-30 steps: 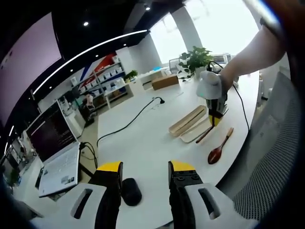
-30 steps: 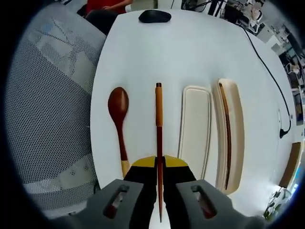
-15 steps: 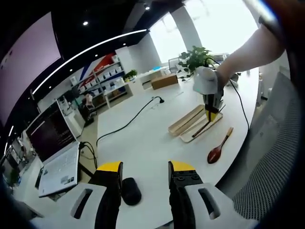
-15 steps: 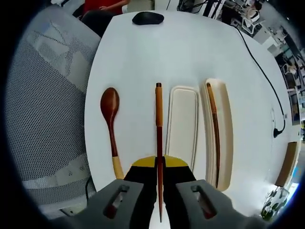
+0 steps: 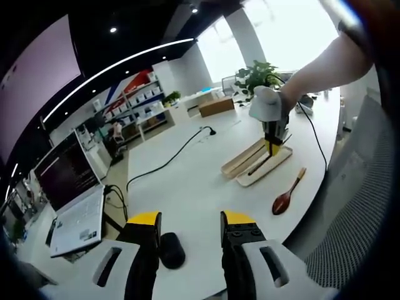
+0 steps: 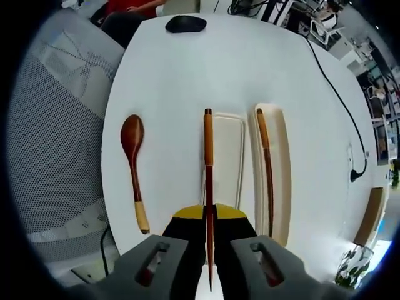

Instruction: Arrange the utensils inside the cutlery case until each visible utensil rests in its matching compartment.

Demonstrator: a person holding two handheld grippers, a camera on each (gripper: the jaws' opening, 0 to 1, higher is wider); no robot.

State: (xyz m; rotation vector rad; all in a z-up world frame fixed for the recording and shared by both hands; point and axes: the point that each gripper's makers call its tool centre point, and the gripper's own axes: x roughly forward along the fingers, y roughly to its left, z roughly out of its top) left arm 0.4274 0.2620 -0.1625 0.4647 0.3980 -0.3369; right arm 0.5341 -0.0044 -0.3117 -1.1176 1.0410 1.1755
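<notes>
1. Right gripper (image 6: 209, 215) is clamped on a chopstick (image 6: 208, 169), jaws pinched tight around it. In the right gripper view the stick runs straight up from between the jaws, its lighter end pointing away from me.
2. That chopstick hangs over the left edge of the lid (image 6: 224, 164), the flat shallow tray. Can't tell if it's touching.
3. Case (image 6: 279, 181), the deeper half, sits right beside the lid on its right, and the second chopstick (image 6: 266, 175) lies inside it lengthwise.
4. Spoon (image 6: 133, 164) is out on the table (image 6: 250, 69), left of the lid and apart from it, bowl away from me, pale handle tip near the table edge.
5. Mouse (image 6: 185, 24) sits at the far end of the table, and a black cable (image 6: 334, 100) snakes along the right side. Mesh chair (image 6: 56, 119) is off the table's left edge.
6. Left gripper (image 5: 190, 230) has its jaws apart, nothing between them, just above the table near that mouse (image 5: 171, 250).
7. From the left gripper view I can see my other gripper (image 5: 270, 120) over the case (image 5: 245, 157) and lid (image 5: 265, 166), with the spoon (image 5: 287, 193) nearer the table edge. Laptop (image 5: 72, 200) on the left, plant (image 5: 257, 76) at the back.
</notes>
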